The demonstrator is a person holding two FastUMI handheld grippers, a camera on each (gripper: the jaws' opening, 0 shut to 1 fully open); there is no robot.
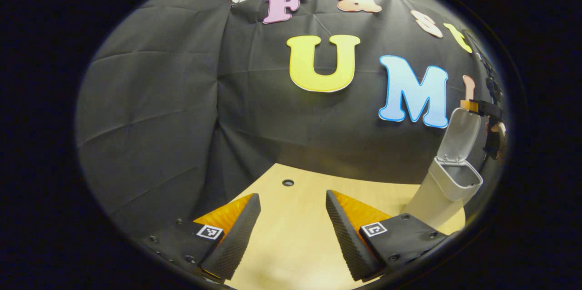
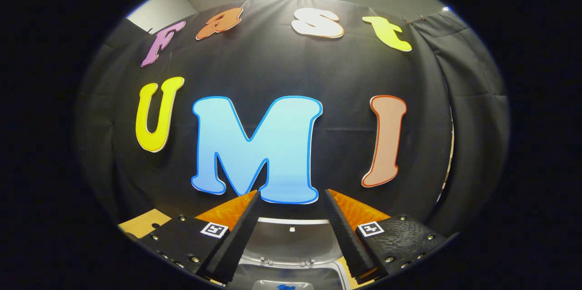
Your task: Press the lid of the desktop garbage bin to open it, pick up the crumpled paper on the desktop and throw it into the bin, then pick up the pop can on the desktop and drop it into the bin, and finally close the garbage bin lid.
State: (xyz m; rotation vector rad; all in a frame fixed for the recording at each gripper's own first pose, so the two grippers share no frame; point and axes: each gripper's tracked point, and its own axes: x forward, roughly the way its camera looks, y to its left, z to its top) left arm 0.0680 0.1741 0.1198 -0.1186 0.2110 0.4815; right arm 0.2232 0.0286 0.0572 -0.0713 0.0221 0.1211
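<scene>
My left hand-held gripper (image 1: 293,217) is released, its fingers spread apart above the bare wooden counter (image 1: 291,244) with nothing between them. The garbage bin (image 1: 443,190) stands at the right on the counter, with its lid (image 1: 461,135) raised upright. My right hand-held gripper (image 2: 291,222) is also released and empty, and it hangs directly over the open bin (image 2: 291,276); the lifted lid (image 2: 291,235) shows between its fingers. Something blue (image 2: 286,287) lies inside the bin.
</scene>
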